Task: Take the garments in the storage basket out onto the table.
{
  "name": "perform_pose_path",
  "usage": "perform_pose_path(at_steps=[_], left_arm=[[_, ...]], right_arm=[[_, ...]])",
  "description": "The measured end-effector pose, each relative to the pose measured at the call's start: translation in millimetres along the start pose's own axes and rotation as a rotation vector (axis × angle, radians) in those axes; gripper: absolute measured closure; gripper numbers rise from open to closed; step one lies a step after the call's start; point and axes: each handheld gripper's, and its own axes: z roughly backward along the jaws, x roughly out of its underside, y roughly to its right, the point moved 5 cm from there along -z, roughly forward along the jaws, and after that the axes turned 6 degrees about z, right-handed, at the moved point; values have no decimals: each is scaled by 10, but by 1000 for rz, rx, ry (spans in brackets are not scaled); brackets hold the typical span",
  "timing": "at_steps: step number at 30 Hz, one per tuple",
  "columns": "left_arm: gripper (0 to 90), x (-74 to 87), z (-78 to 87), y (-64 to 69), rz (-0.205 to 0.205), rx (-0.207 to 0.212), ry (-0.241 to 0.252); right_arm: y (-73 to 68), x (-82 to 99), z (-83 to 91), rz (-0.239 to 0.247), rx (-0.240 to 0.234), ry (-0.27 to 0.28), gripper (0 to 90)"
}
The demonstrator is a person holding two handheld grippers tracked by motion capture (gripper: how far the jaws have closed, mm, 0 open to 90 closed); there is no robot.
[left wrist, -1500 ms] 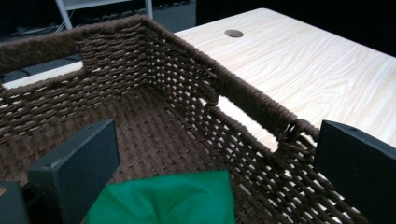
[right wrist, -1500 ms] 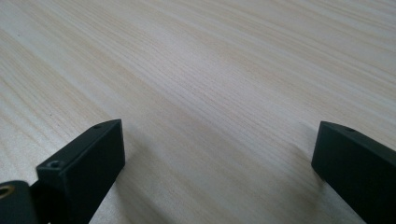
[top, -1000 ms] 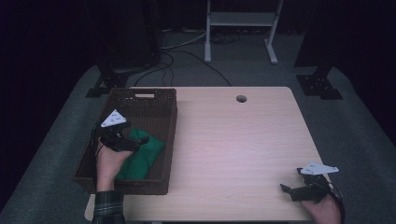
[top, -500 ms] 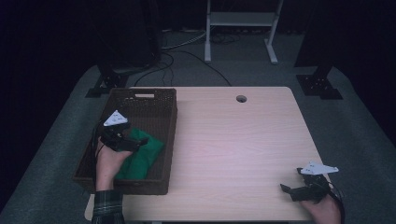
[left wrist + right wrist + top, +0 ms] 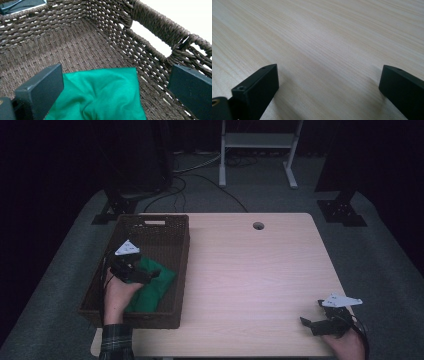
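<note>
- Green cloth [image 5: 100, 97] is found bunched on the floor of the woven basket [image 5: 180, 242], in its near half, toward the right-hand wall as seen from above.
- From the left gripper view, the cloth is seen below and just ahead of the jaws, centred in the gap between them; its far hem runs crosswise to the gripper's line of sight. A long axis cannot be fixed, the fabric being crumpled.
- Left gripper [image 5: 145, 275] is held inside the basket directly over the cloth, jaws spread wide with nothing between them. Contact with the fabric cannot be judged.
- A straight descent is judged to be what a grasp would call for; the basket's side wall with its handle slot lies close to one jaw and could be clipped.
- Right gripper [image 5: 312, 322] is set at the near right corner of the table [image 5: 250, 270], well apart from the basket, jaws likewise spread over bare wood. The left hand is much the nearer.
- The high view gives the basket's place at the table's left edge; the left gripper view gives the folds and hem.
</note>
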Motion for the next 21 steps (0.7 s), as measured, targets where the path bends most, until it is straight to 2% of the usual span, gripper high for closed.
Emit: perform_pose_path(at_steps=[8, 16, 18, 19, 21], left_arm=[[0, 14, -16, 7, -1, 5, -12], [0, 42, -55, 15, -2, 0, -45], [0, 49, -65, 16, 0, 1, -55], [0, 72, -94, 16, 2, 0, -83], [0, 89, -114, 18, 3, 0, -104]], right_arm=[[0, 0, 0, 0, 0, 0, 14], [0, 0, 0, 0, 0, 0, 14], [0, 0, 0, 1, 0, 0, 14], [0, 0, 0, 0, 0, 0, 14], [0, 1, 0, 0, 0, 0, 14]])
